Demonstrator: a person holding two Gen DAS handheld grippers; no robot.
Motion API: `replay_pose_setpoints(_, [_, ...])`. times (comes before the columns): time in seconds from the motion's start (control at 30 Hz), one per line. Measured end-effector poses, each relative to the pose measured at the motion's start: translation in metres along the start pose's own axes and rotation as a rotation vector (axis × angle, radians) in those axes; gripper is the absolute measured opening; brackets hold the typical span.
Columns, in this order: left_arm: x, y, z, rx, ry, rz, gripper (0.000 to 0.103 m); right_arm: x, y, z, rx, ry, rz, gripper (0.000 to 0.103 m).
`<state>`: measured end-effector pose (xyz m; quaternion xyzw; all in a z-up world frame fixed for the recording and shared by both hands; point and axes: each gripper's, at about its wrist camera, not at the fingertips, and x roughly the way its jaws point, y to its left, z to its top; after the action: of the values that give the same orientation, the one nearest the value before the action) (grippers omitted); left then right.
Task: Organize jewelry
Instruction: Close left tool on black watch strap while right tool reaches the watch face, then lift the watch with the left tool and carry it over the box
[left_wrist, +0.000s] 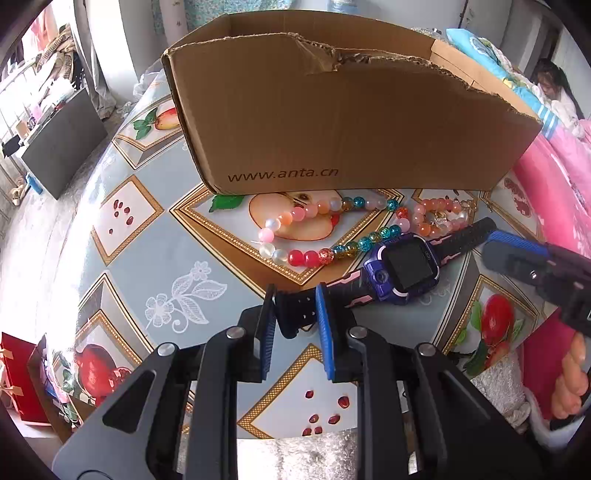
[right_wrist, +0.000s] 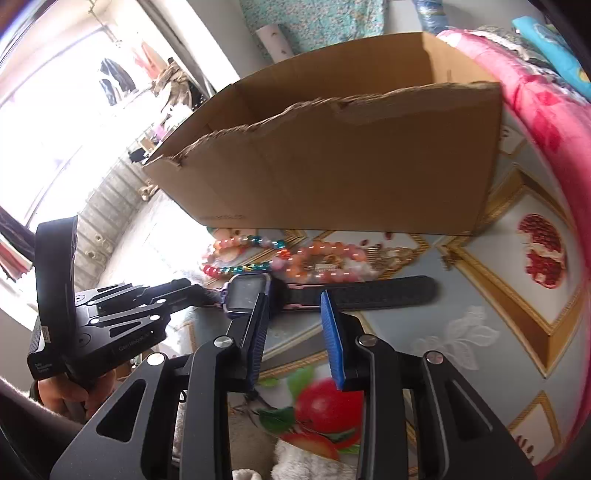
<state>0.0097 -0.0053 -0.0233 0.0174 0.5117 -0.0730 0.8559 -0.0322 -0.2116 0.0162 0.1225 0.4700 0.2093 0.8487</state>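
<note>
A purple smartwatch (left_wrist: 402, 271) with black and pink straps lies on the fruit-print tablecloth (left_wrist: 129, 258), in front of a cardboard box (left_wrist: 332, 122). My left gripper (left_wrist: 295, 302) is shut on the tip of the watch's near strap, which fills the gap between the blue pads. A multicoloured bead necklace (left_wrist: 310, 256) and a pink-orange bead bracelet (left_wrist: 436, 218) lie between watch and box. In the right wrist view my right gripper (right_wrist: 293, 306) hovers open just before the watch (right_wrist: 245, 293) and its long strap, touching nothing. The left gripper (right_wrist: 184, 286) reaches in from the left.
The open-topped box (right_wrist: 332, 166) has a torn front rim. A pink blanket (left_wrist: 554, 184) borders the table's right side, where a person (left_wrist: 550, 85) lies further back. A red bag (left_wrist: 18, 380) stands on the floor at the lower left. A hand (left_wrist: 572, 387) holds the right gripper.
</note>
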Motion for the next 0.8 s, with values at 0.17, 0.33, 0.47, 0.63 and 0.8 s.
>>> replay_pose_setpoints(0.17, [0.003, 0.000, 0.002, 0.022, 0.018, -0.001, 0.020, -0.017, -0.041, -0.001, 0.097, -0.036, -0.089, 0.029])
replay_pose_setpoints(0.33, [0.005, 0.002, 0.003, 0.009, 0.025, 0.004, 0.020, -0.005, -0.066, 0.010, 0.163, -0.014, -0.067, 0.029])
replay_pose_setpoints(0.47, [0.007, -0.001, 0.004, 0.013, 0.024, 0.021, 0.020, 0.012, -0.073, 0.012, 0.171, 0.028, -0.019, 0.037])
replay_pose_setpoints(0.63, [0.004, -0.005, 0.003, 0.021, 0.023, 0.027, 0.020, 0.013, -0.065, 0.015, 0.142, 0.042, 0.002, 0.045])
replay_pose_setpoints(0.8, [0.002, -0.007, 0.002, 0.027, 0.020, 0.028, 0.020, 0.019, -0.066, 0.016, 0.202, 0.075, 0.120, 0.045])
